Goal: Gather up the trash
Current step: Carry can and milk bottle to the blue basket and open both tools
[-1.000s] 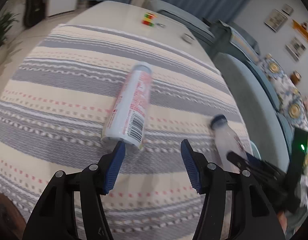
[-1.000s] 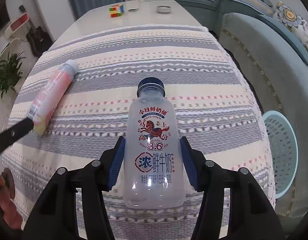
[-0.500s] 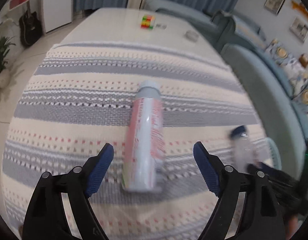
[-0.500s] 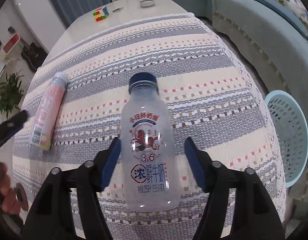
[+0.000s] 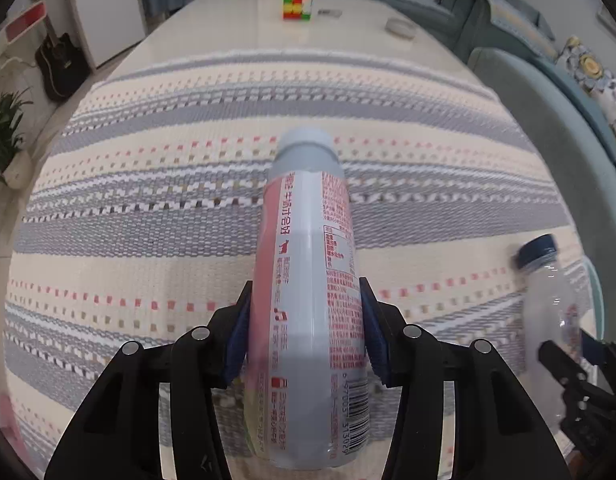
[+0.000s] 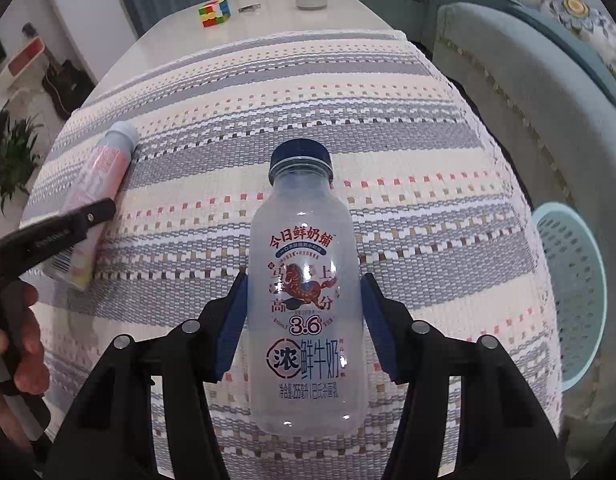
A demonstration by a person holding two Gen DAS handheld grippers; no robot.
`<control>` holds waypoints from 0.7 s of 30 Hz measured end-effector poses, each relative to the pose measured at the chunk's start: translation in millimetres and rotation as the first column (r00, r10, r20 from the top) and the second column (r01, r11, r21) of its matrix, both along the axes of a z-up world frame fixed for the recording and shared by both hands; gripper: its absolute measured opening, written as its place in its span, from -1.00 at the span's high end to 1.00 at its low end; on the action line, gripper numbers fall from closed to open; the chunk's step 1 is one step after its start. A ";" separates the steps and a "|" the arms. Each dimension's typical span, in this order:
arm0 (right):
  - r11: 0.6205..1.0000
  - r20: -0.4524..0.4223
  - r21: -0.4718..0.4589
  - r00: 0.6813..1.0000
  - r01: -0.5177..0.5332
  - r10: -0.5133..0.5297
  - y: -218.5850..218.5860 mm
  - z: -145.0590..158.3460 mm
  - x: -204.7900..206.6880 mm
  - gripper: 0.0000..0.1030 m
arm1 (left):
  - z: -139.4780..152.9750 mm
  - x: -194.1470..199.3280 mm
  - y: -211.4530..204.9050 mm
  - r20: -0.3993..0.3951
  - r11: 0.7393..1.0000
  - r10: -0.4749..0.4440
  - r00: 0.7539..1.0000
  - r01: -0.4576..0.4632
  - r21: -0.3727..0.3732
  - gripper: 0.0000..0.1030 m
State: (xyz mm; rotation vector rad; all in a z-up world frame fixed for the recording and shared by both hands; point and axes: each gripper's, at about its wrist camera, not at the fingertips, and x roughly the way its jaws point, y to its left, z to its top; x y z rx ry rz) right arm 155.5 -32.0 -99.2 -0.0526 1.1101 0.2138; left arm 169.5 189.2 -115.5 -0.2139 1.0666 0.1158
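Observation:
A pink and white bottle with a pale cap lies lengthwise between the blue pads of my left gripper, which is shut on it over the striped cloth. It also shows in the right wrist view at the left. My right gripper is shut on a clear milk bottle with a dark blue cap and a red horse label. That bottle also shows in the left wrist view at the right edge.
A light blue mesh basket stands on the floor right of the table, beside a teal sofa. A colour cube and a small round lid sit on the bare far end of the table.
My left gripper moved forward around the pink bottle and closed on it. My right gripper, slack around the milk bottle half a second ago, has closed on it again.

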 end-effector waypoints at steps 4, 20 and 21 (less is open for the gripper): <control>0.993 0.059 0.118 0.998 0.014 -0.021 -13.5 20.7 -4.3 0.00 | 25.0 -15.9 -10.9 0.094 0.997 -0.026 0.995 0.032 -0.067 0.09; 0.915 0.361 0.353 0.874 0.195 -0.325 -160.0 134.2 -44.4 0.00 | 164.2 -49.6 -154.2 0.385 0.951 -0.231 0.894 0.291 -0.104 0.09; 0.910 0.363 0.357 0.866 0.211 -0.344 -171.7 136.2 -46.9 0.00 | 168.3 -49.4 -164.3 0.393 0.947 -0.244 0.886 0.306 -0.101 0.09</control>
